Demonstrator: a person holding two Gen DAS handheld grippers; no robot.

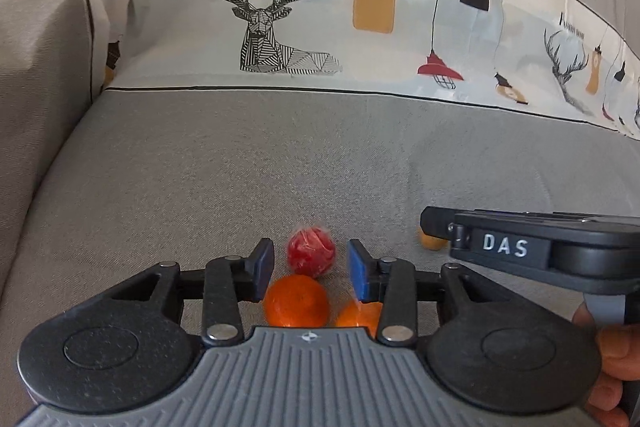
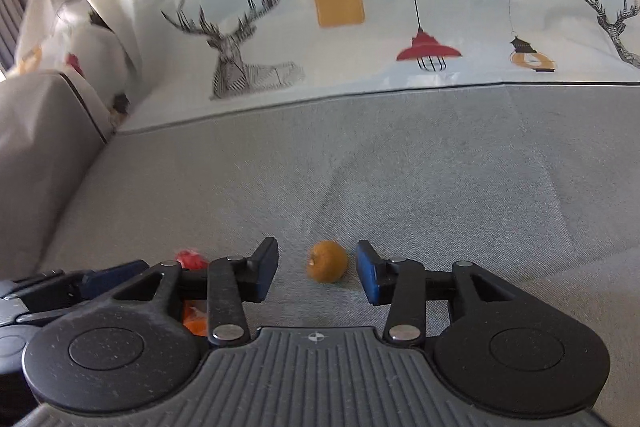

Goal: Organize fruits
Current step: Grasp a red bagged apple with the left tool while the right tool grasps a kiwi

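In the left wrist view, my left gripper (image 1: pixel 311 269) is open over a grey sofa seat (image 1: pixel 240 167). A red fruit (image 1: pixel 311 253) lies just beyond its fingertips. An orange (image 1: pixel 297 301) sits between the fingers, and a second orange (image 1: pixel 359 313) is partly hidden under the right finger. In the right wrist view, my right gripper (image 2: pixel 317 271) is open, with a small brownish-orange fruit (image 2: pixel 327 261) on the seat between its fingertips. This fruit also shows in the left wrist view (image 1: pixel 431 242), behind the right gripper's body (image 1: pixel 540 247). The red fruit (image 2: pixel 191 259) shows at the left.
A patterned cloth with deer and lamp prints (image 1: pixel 320 7) covers the sofa back. A grey armrest (image 1: pixel 40 67) rises at the left. The left gripper's body (image 2: pixel 60 291) lies at the lower left of the right wrist view, with an orange (image 2: pixel 194 321) partly hidden below.
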